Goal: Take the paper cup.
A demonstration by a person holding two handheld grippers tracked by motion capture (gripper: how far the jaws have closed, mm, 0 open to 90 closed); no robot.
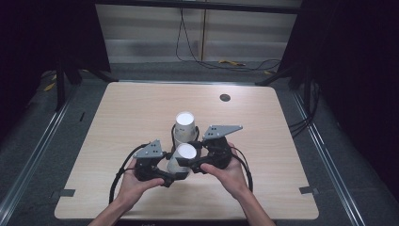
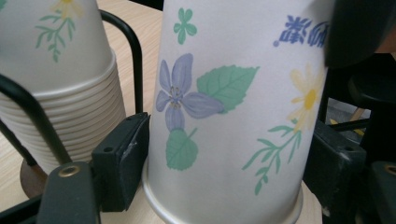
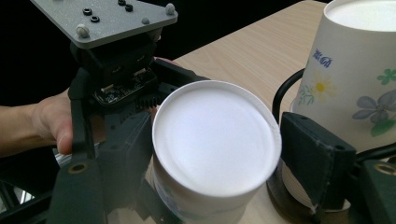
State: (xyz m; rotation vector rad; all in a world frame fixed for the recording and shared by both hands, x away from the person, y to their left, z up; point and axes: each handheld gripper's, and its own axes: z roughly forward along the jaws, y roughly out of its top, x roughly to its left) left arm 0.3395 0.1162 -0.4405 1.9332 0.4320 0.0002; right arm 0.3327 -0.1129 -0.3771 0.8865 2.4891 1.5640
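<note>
2 grippers are held over the near middle of the light wooden counter [image 1: 122, 117], where a stack of flowered paper cups [image 1: 185, 126] is seen upside down in a black wire holder [image 2: 133, 51] on a round brown base. Just in front of the stack, 1 single paper cup [image 1: 181, 159] is held upside down between both grippers. The left gripper [image 1: 165, 178] is clamped on this cup near its rim, its fingers [image 2: 122, 163] pressed against the printed wall. The right gripper [image 1: 189, 165] is placed around the cup's upper end, its fingers [image 3: 314, 163] set apart, just clear of the wall as far as can be judged.
</note>
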